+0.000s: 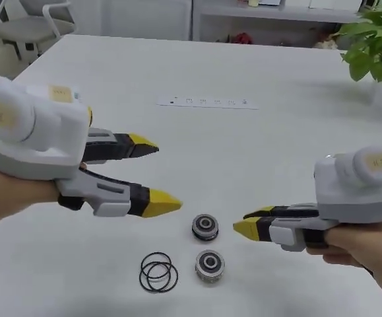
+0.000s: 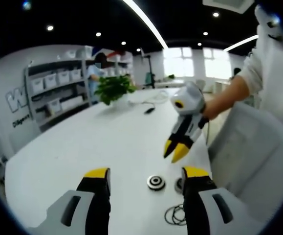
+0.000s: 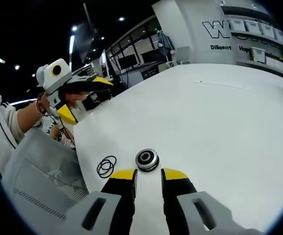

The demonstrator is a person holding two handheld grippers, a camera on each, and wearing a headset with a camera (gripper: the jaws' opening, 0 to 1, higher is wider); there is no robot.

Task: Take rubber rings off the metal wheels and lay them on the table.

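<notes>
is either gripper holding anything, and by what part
Nothing is held. The left gripper and the right gripper both hang above the table with bare jaws; the metal wheels and loose rubber rings lie on it.

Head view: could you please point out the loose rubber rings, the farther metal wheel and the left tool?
rubber rings (image 1: 158, 271), head view, where the loops overlap.
farther metal wheel (image 1: 205, 226), head view, its hub.
left tool (image 1: 169, 175), head view, midway between its fingertips.

- Looks like an open-plan office.
- Shows a white table (image 1: 243, 145), office chair (image 1: 29, 28) at 11 o'clock, potted plant (image 1: 375, 39) at 2 o'clock.
- Has shelves of bins (image 2: 58, 83), wall lettering (image 3: 219, 29), ceiling strip lights (image 2: 143, 22).
</notes>
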